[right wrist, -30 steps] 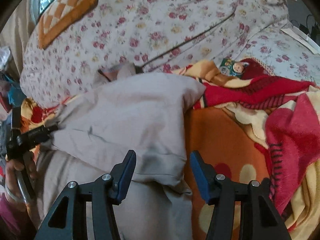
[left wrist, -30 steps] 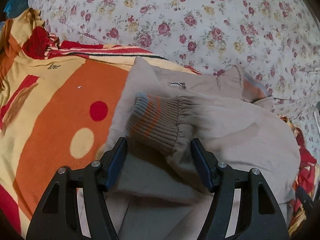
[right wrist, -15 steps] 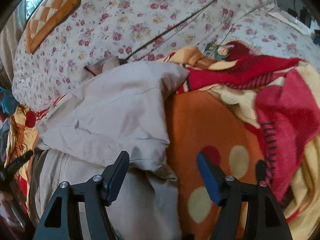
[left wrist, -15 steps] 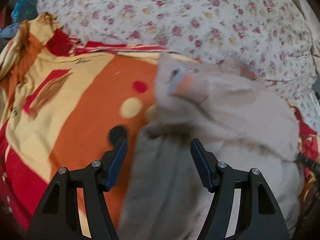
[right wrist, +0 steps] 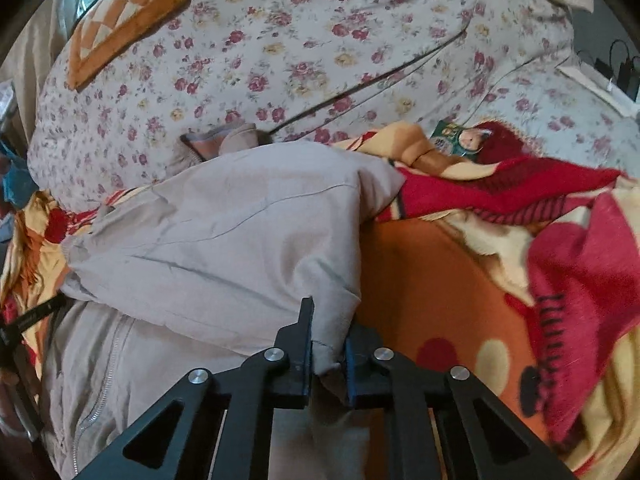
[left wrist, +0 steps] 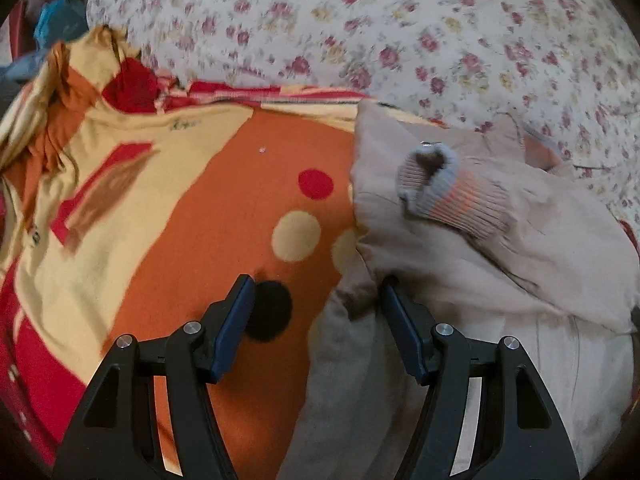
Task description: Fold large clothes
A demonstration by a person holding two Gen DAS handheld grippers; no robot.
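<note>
A bed under a flowered quilt (right wrist: 320, 60) carries an orange, red and cream blanket (left wrist: 208, 216), and on that lies the beige jacket (right wrist: 224, 240), partly folded over itself. Its ribbed cuff (left wrist: 452, 196) rests on top of the folded part. The right tongs (right wrist: 326, 354) have just been closing and now pinch the jacket's edge. The left tongs (left wrist: 316, 312) gape wide over the jacket's near edge, gripping nothing.
</note>
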